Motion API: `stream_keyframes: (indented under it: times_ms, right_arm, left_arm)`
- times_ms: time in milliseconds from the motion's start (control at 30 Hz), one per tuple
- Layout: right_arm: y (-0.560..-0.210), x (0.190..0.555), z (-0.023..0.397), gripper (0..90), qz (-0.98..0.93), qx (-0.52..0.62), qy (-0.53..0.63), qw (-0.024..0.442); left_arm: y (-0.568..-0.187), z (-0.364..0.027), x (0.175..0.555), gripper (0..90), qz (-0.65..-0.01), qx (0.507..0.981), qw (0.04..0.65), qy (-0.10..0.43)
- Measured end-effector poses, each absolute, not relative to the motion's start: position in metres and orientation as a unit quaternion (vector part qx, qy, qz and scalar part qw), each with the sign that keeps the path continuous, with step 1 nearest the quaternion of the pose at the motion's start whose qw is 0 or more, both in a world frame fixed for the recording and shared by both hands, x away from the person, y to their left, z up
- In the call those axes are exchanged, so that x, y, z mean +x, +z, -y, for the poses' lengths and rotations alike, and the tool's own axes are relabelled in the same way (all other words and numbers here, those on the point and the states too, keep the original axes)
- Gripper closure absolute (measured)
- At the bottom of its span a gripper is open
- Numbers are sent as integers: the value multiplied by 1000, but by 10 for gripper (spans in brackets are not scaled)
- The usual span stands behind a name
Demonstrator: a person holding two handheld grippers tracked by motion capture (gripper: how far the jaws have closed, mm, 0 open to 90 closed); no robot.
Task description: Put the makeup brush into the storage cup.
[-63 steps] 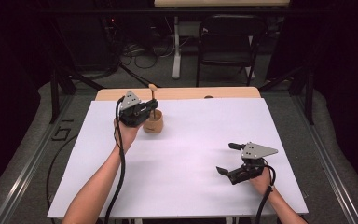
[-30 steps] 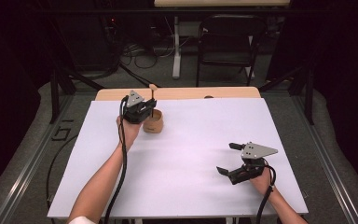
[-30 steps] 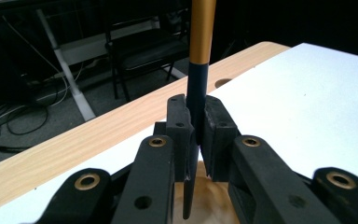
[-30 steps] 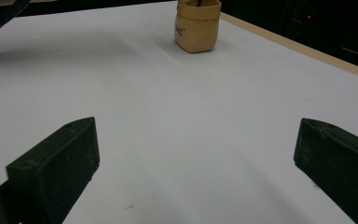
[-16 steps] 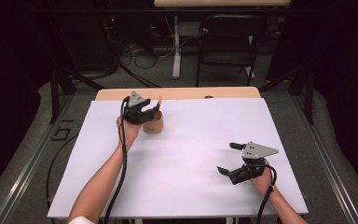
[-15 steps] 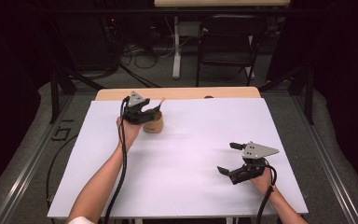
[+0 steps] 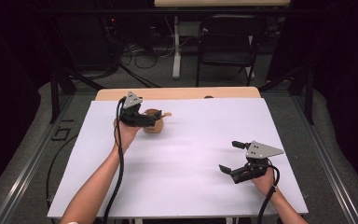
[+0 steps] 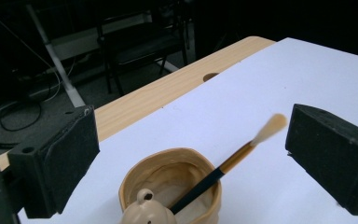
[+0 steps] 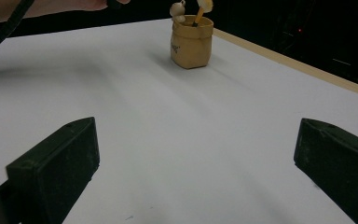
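Left gripper (image 8: pixel 186 154) first: its fingers (image 8: pixel 58 158) stand wide, and they have just been opening. Between them, touching neither pad, leans the brush (image 8: pixel 228 161), free of any grip. Its dark handle drops into the pot (image 8: pixel 168 179), its pale tip tilts up and out over the rim towards the right-hand finger in the left gripper view. The pot is tan, with a wavy rim, and a small rounded figure sits on its near edge. It stands upright on the white sheet (image 8: pixel 279 84) just below the fingers.

From the high view, the left gripper (image 7: pixel 150 119) hovers right over the pot (image 7: pixel 153 127), at the far left part of the desk (image 7: pixel 177 93), whose wooden edge shows beyond the sheet. The brush (image 7: pixel 164 115) pokes out to the right of the pot.

Now the right gripper (image 9: pixel 191 163): fingers (image 9: pixel 56 163) wide apart too, nothing between them but bare white sheet. In the high view it (image 7: pixel 229 157) sits low near the front right corner, well apart from the pot. Its own view looks across the sheet at the pot (image 9: pixel 192 41) far off, brush tip (image 9: pixel 204 5) up at the rim, with the other forearm (image 9: pixel 42 7) above at top left.

Behind the desk, a dark chair (image 7: pixel 226 44) and cables on the floor.
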State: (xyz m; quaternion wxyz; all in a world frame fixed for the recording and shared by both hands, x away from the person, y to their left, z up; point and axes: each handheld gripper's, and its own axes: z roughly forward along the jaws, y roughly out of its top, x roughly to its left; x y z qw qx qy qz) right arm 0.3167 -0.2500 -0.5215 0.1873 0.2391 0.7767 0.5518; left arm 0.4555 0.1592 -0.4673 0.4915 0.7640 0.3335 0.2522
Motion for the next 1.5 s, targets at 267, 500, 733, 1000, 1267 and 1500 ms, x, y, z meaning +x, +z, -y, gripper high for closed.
stream_keyframes:
  times_ms: [267,500,733,1000,1267,1500]
  right_arm:
    - [-519,315,251,0,-771,245,555,196]
    - [-518,315,252,0,-767,247,557,199]
    - [-517,314,253,0,-765,248,558,202]
    - [-517,314,253,0,-766,248,557,203]
    - [-517,313,252,0,-766,246,557,206]
    - [-517,311,253,0,-766,249,555,208]
  left_arm:
    - [-459,-165,431,0,-313,768,494,261]
    - [-454,-172,408,0,-299,771,496,264]
    - [-455,-180,383,0,-294,773,496,267]
    - [-460,-188,359,0,-287,768,503,274]
    - [-471,-200,342,0,-292,760,507,282]
    - [-483,-211,328,0,-299,750,514,291]
